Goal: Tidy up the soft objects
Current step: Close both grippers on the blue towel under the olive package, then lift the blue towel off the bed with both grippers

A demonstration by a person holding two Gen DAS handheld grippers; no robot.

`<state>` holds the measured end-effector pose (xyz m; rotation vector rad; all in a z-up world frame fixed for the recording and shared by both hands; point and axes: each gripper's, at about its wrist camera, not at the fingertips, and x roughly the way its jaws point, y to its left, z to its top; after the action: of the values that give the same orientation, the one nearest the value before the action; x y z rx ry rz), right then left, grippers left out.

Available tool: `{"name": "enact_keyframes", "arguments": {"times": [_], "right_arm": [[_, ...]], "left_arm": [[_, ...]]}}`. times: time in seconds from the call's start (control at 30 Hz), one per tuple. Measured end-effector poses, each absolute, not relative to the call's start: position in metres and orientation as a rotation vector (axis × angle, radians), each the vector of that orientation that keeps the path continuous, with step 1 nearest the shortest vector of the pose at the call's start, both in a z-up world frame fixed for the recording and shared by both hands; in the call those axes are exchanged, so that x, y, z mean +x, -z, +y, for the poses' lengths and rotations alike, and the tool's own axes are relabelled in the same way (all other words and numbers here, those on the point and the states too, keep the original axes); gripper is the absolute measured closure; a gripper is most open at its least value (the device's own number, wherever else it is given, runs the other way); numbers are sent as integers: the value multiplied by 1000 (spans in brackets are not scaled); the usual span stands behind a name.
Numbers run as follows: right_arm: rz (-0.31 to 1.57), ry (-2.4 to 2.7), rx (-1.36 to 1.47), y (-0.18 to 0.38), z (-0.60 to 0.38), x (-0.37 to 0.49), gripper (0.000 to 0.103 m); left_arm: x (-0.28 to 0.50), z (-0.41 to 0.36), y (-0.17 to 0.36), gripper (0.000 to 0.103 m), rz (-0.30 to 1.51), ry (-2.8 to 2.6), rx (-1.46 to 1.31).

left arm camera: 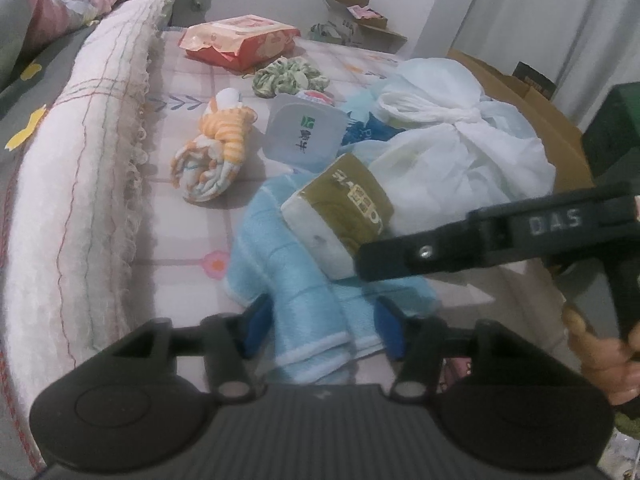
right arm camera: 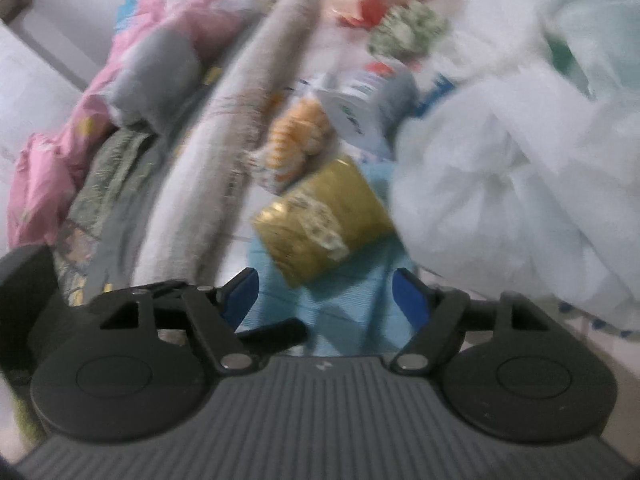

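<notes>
Bed (left arm camera: 188, 236) count: one light-blue towel (left arm camera: 296, 280), one tissue pack in olive wrap (left arm camera: 340, 220), one orange-striped cloth roll (left arm camera: 218, 152), one green scrunchie (left arm camera: 290, 76), one red wipes pack (left arm camera: 240, 38), one white plastic tub (left arm camera: 306, 132), one knotted white bag (left arm camera: 452, 148), one long cream blanket roll (left arm camera: 84, 184) along the left side. Towel lies folded and rumpled on the checked sheet, near end directly under both tools; tissue pack sits tilted on top of the towel, leaning against the bag. Left gripper (left arm camera: 320, 328): jaws apart, towel runs between the blue pads, can't see either pad pressing on it, so reads as not gripping. Right gripper (right arm camera: 324, 296): jaws wide apart, above the towel (right arm camera: 352, 300), pads clear of the tissue pack (right arm camera: 320, 220) just beyond them; frame is motion-blurred. In the left view the right tool's black finger comes in from the right edge and overlaps the tissue pack; contact can't be told. Hand (left arm camera: 612, 364) visible low right on that tool's handle. Containers: tub lies tipped over, contents not readable; bag is tied shut, contents hidden; one open cardboard box (left arm camera: 356, 16) on the floor past the bed with something pink inside; a second brown box (left arm camera: 532, 120) behind the bag, contents hidden.
</notes>
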<state>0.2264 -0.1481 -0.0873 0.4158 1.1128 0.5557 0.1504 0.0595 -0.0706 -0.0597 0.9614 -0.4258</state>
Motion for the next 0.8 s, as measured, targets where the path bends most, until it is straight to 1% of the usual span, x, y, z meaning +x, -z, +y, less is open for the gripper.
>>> {"name": "enact_keyframes", "arguments": {"times": [0.13, 0.27, 0.57, 0.63, 0.73, 0.8], "right_arm": [[1116, -577, 458, 91, -146, 229, 26], [1142, -613, 512, 94, -141, 232, 25], [1220, -671, 751, 108, -142, 240, 24], [1220, -684, 765, 106, -141, 237, 26], [1220, -701, 789, 100, -138, 236, 33], [1205, -717, 810, 91, -140, 237, 38]], "left_arm": [[151, 55, 72, 43, 948, 430, -47], [151, 53, 73, 42, 944, 456, -70], [147, 52, 67, 42, 947, 506, -159], [142, 53, 62, 42, 929, 501, -154], [138, 55, 46, 42, 883, 485, -150], [133, 57, 28, 42, 821, 488, -149]]}}
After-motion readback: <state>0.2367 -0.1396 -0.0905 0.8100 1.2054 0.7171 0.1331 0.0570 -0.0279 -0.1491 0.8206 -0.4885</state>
